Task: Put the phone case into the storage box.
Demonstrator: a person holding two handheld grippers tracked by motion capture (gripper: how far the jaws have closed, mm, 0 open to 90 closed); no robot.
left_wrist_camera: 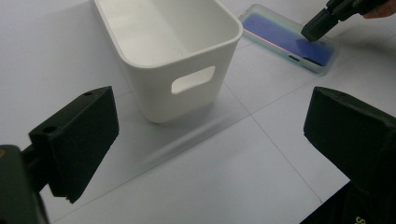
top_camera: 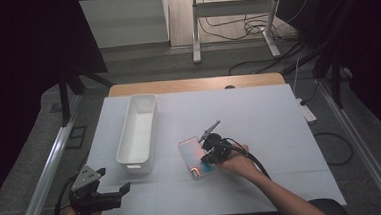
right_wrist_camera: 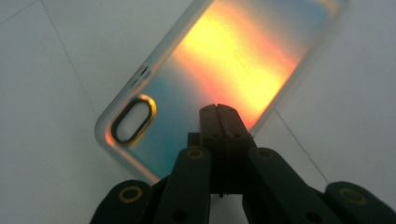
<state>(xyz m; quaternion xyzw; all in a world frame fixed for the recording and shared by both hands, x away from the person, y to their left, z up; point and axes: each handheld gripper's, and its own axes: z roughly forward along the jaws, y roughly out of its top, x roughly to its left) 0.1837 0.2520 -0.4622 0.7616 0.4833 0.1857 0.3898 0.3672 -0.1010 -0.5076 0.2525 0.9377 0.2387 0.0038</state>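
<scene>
Right gripper (right_wrist_camera: 218, 109), jaws pressed together with nothing between them, hovers low over an iridescent phone case (top_camera: 195, 157) lying flat on the white table (top_camera: 259, 118). Just left of the case stands a white bin (top_camera: 137, 131). Near the table's front-left corner, the left gripper (top_camera: 114, 180) hangs with jaws spread wide, empty.

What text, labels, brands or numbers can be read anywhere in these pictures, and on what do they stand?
No text reads in full.
Left tool: a yellowish mark at the bottom edge of the left gripper view, cut off and too small to read.
Phone case: no print visible.
White bin: no label visible.
Right tool: no lettering visible.
</scene>
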